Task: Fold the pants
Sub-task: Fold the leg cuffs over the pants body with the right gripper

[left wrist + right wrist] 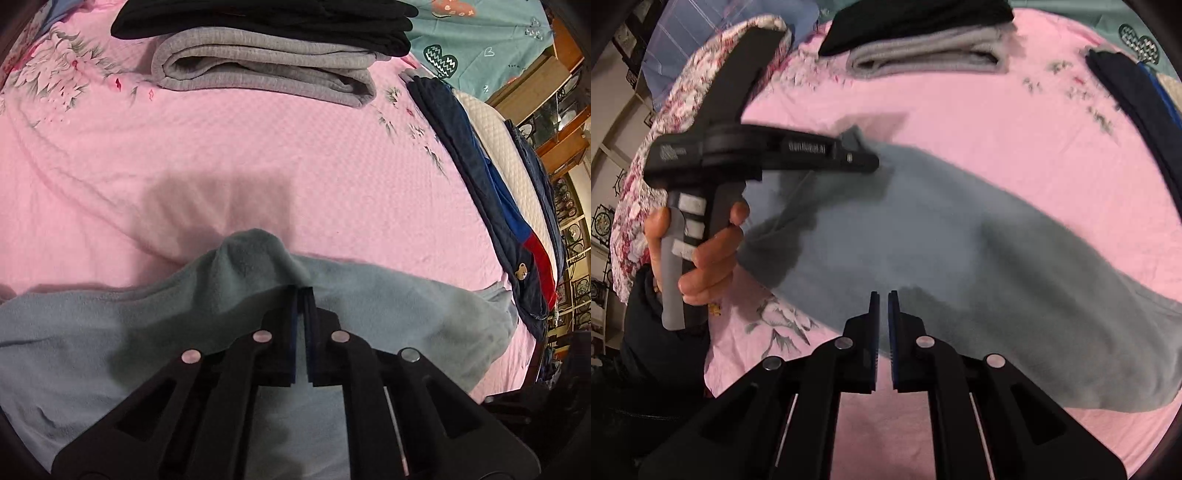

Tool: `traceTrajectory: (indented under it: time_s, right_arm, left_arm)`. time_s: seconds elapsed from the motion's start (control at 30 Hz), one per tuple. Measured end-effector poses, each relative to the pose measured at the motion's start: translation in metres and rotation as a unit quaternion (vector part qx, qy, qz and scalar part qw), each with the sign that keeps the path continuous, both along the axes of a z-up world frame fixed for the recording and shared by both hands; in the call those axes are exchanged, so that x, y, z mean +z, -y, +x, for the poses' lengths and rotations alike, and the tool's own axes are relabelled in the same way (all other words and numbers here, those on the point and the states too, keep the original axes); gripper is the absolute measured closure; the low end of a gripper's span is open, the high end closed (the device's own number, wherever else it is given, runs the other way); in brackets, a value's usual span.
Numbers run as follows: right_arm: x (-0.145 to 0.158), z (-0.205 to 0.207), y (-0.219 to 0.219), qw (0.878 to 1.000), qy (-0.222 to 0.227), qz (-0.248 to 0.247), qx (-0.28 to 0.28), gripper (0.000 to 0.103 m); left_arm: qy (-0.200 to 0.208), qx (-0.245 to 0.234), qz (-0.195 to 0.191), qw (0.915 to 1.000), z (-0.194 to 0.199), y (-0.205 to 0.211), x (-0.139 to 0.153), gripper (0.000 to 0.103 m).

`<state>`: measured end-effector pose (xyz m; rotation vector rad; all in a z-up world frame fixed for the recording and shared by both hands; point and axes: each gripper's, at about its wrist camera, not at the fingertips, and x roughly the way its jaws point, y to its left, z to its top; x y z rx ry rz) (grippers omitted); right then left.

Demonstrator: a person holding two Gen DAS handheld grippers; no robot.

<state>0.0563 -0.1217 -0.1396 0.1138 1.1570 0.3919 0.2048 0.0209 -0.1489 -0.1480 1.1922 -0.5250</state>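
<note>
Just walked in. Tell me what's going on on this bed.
A person is folding a pair of blue-grey pants on a pink bedsheet, holding a gripper in each hand. The left gripper is shut on a pinch of the pants' edge, lifting it into a small peak. The right gripper sits over another part of the pants with its fingers almost together; it doesn't appear to hold any cloth. Folded grey and black clothes are stacked at the far side.
</note>
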Motion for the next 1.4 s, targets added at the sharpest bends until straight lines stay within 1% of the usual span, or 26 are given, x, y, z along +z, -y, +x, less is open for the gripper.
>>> traceTrajectory:
  time_s: [0.07,0.1,0.17,0.2,0.23,0.27,0.3,0.33,0.37,0.4,0.47,0.5,0.57,0.63,0.7,0.8,0.9,0.97,1.03,1.1,1.23,1.27,1.3,1.33,1.4]
  right_arm:
    - [-0.015,0.002,-0.006,0.999,-0.033,-0.008,0.005,0.097]
    - [-0.013,0.002,-0.005,1.0,-0.025,-0.004,-0.001,0.096]
    - [-0.008,0.0,0.002,0.999,-0.036,0.008,-0.004,0.095]
    - [-0.001,-0.001,0.012,0.999,-0.034,0.026,-0.015,0.091]
    - [0.01,-0.005,0.028,0.998,-0.02,0.04,-0.033,0.084]
    - [0.021,-0.01,0.046,0.997,0.001,0.048,-0.056,0.062]
    - [0.035,-0.017,0.071,0.994,0.03,0.049,-0.089,0.048]
    - [0.045,-0.026,0.096,0.991,0.054,0.042,-0.119,0.048]
    - [0.052,-0.035,0.123,0.986,0.068,0.03,-0.15,0.048]
    - [0.055,-0.044,0.149,0.98,0.074,0.023,-0.182,0.048]
    - [0.056,-0.063,0.201,0.97,0.071,0.008,-0.233,0.048]
    - [0.054,-0.068,0.22,0.968,0.071,-0.002,-0.24,0.048]
    - [0.048,-0.074,0.252,0.969,0.072,-0.028,-0.234,0.048]
    - [0.038,-0.077,0.274,0.976,0.071,-0.036,-0.204,0.048]
    - [0.03,-0.078,0.282,0.98,0.074,-0.028,-0.183,0.048]
    - [0.018,-0.079,0.288,0.987,0.068,-0.027,-0.143,0.048]
    - [0.001,-0.079,0.284,0.993,0.052,-0.033,-0.098,0.048]
    - [-0.01,-0.074,0.278,0.995,0.041,-0.054,-0.076,0.048]
    - [-0.019,-0.066,0.273,0.995,0.033,-0.063,-0.065,0.048]
    - [-0.022,-0.059,0.272,0.996,0.044,-0.059,-0.057,0.048]
    - [-0.023,-0.046,0.267,0.995,0.057,-0.058,-0.059,0.049]
    - [-0.023,-0.046,0.265,0.995,0.062,-0.055,-0.058,0.059]
    - [-0.022,-0.047,0.264,0.996,0.061,-0.038,-0.051,0.072]
    - [-0.023,-0.047,0.262,0.997,0.06,-0.031,-0.049,0.075]
    - [-0.021,-0.048,0.26,0.996,0.061,-0.036,-0.056,0.079]
  left_arm:
    - [0.006,-0.005,-0.001,1.0,-0.001,0.0,-0.001,0.097]
    - [0.009,-0.007,-0.001,0.9999,-0.002,0.0,0.0,0.097]
    - [0.013,-0.01,-0.002,0.9999,-0.005,-0.001,0.001,0.096]
    - [0.019,-0.009,-0.004,0.9998,-0.008,-0.002,0.004,0.089]
    - [0.031,-0.005,-0.005,0.9995,-0.013,-0.005,0.009,0.072]
    - [0.045,0.002,-0.005,0.999,-0.018,-0.008,0.015,0.062]
    - [0.06,0.012,-0.005,0.9981,-0.026,-0.014,0.023,0.053]
    - [0.073,0.018,-0.01,0.9971,-0.036,-0.019,0.032,0.052]
    - [0.076,0.015,-0.023,0.9967,-0.045,-0.024,0.04,0.052]
    - [0.074,0.013,-0.039,0.9964,-0.054,-0.028,0.046,0.05]
    - [0.068,0.011,-0.059,0.9959,-0.075,-0.036,0.052,0.05]
    - [0.064,0.013,-0.064,0.9958,-0.082,-0.038,0.052,0.05]
    - [0.055,0.019,-0.066,0.9961,-0.094,-0.043,0.047,0.049]
    - [0.048,0.032,-0.049,0.9971,-0.102,-0.046,0.038,0.049]
    - [0.032,0.049,-0.037,0.9976,-0.106,-0.052,0.027,0.05]
    - [0.005,0.074,-0.033,0.9967,-0.11,-0.06,0.015,0.05]
    - [0.0,0.088,-0.033,0.9956,-0.113,-0.064,0.013,0.05]
    - [0.0,0.092,-0.025,0.9955,-0.113,-0.062,0.014,0.05]
    - [-0.002,0.095,-0.016,0.9954,-0.11,-0.06,0.014,0.05]
    - [-0.009,0.098,-0.014,0.995,-0.107,-0.058,0.011,0.05]
    - [-0.004,0.097,-0.012,0.9952,-0.107,-0.057,0.011,0.049]
    - [-0.003,0.095,-0.013,0.9954,-0.108,-0.057,0.011,0.049]
    - [-0.003,0.093,-0.017,0.9955,-0.108,-0.059,0.01,0.049]
    - [-0.003,0.093,-0.022,0.9954,-0.108,-0.06,0.01,0.049]
    - [-0.004,0.091,-0.03,0.9954,-0.109,-0.063,0.009,0.049]
